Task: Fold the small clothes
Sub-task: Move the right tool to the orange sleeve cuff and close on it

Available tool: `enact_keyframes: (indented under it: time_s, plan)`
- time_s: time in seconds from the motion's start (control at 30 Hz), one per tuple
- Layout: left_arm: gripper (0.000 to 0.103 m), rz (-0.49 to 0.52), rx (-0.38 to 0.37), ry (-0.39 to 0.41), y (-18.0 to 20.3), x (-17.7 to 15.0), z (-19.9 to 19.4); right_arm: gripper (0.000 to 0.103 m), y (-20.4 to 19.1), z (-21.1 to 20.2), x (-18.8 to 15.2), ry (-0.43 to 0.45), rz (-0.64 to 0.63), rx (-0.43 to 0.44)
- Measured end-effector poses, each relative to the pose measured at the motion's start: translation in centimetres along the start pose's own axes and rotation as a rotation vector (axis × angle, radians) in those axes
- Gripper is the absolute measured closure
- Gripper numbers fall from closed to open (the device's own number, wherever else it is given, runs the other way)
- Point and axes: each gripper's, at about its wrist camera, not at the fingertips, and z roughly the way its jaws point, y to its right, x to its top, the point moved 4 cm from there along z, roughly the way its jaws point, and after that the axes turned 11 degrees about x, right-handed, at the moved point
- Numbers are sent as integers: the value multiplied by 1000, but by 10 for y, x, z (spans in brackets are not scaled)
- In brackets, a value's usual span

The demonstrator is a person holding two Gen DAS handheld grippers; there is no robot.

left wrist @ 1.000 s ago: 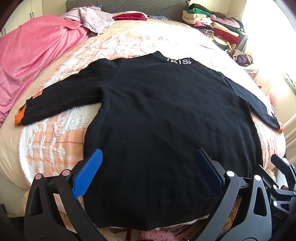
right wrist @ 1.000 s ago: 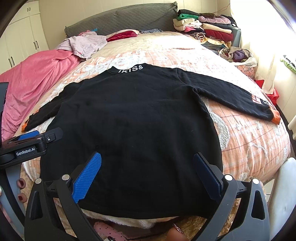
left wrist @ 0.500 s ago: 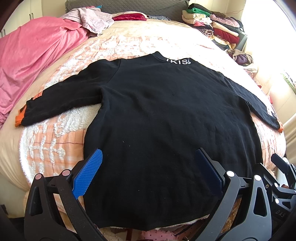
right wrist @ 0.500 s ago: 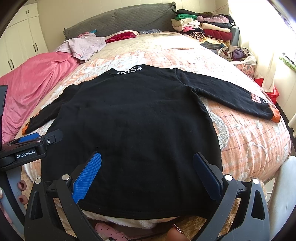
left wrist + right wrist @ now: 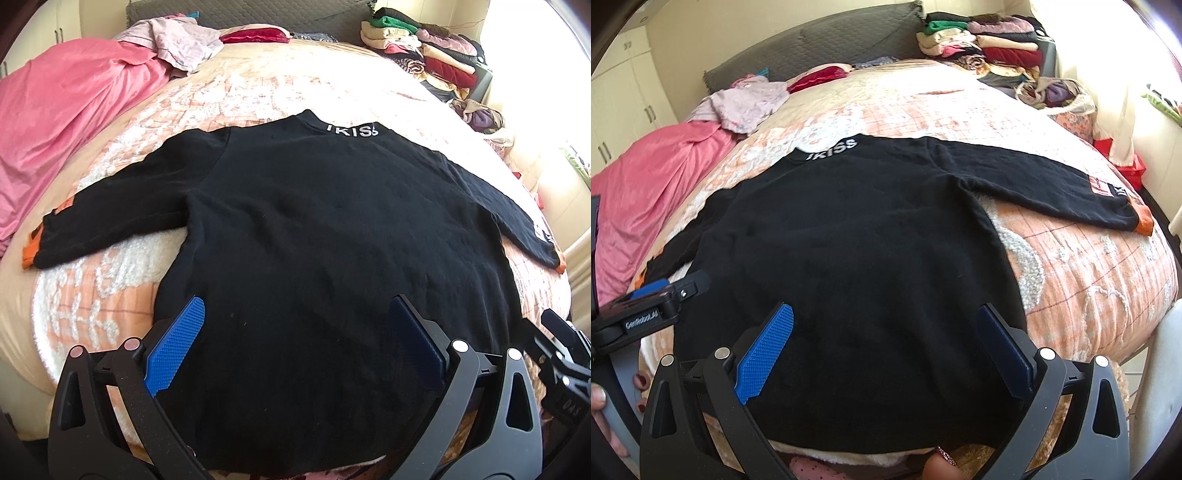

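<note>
Sweater: the black sweater (image 5: 332, 251) lies flat and spread on the bed (image 5: 1089, 280), collar with white lettering away from me, hem toward me at the near edge of the mattress.
Sleeves: both stretch out sideways; the left sleeve (image 5: 110, 218) ends in an orange cuff near the pink blanket (image 5: 62, 122), the right sleeve (image 5: 1052, 188) ends in an orange cuff (image 5: 1144, 221) near the bed's far side.
Left gripper: my left gripper (image 5: 295, 343) hangs over the hem area with its blue pads spread wide, nothing between them.
Right gripper: my right gripper (image 5: 884, 343) hangs beside it over the same hem, jaws also spread wide and empty.
Contact: I judge neither gripper touches the cloth, though the fisheye makes height hard to read.
Feel: I expect thick, soft knit, light enough to lift with one pinch, limp, sure to sag and drag once raised; not slippery against the fuzzy bedspread, not fragile.
Where to grip: I would pinch a sleeve at the cuff, or the side edge at hem and shoulder, taking both layers so the fold stays straight.
Risk: a shallow bite may catch only the top layer and bunch the body.
Surroundings: a stack of folded clothes (image 5: 990, 48) sits at the far corner, well apart.
</note>
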Motion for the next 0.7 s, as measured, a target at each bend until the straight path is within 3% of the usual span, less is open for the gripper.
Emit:
enact_keyframes:
  time_s: [0.7]
  plan:
    - [9,9,-42,-38,29,52,45,4,127,6,53,92,283,-129]
